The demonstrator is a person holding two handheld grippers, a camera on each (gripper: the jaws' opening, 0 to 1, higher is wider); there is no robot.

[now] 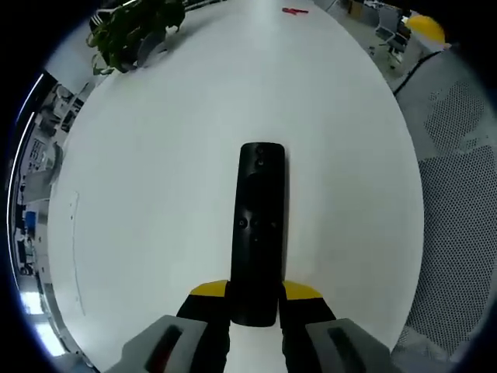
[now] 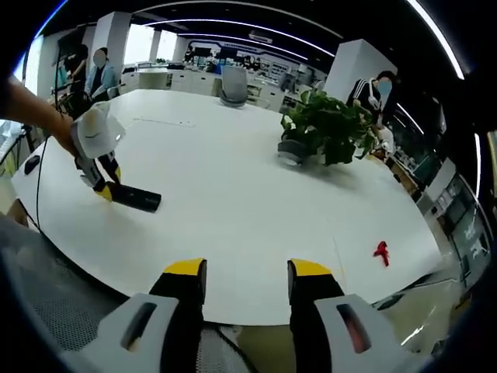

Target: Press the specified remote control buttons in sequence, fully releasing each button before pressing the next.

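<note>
On the white table [image 1: 155, 179], a black remote control [image 1: 258, 233] lies flat, its long axis running straight away from the left gripper [image 1: 255, 299]. In the left gripper view, the near end of the remote sits between the two yellow-tipped fingers [image 1: 208, 291], which are pinching it from either side; small round buttons show on its top face. A potted plant [image 1: 136, 29] stands at the far edge of the table, and a small red object [image 1: 294, 11] lies far off near the opposite edge. A mesh chair back [image 1: 458, 202] rises at the right of this view.

In the right gripper view, the right gripper [image 2: 247, 280] hovers over the near edge of the table [image 2: 233, 202], well apart from the remote; its yellow-tipped fingers [image 2: 185, 270] are spread with nothing between them. Far to the left in this view, the left gripper [image 2: 101, 167] holds one end of the remote control [image 2: 136, 197], which rests on the table surface, and a person's hand [image 2: 66, 128] grips the tool from above. The potted plant [image 2: 326, 128] stands toward the middle right of the table, and the small red object [image 2: 380, 251] lies near the right edge. An office chair [image 2: 233, 84] stands at the far side of the table, with people standing in the background.
</note>
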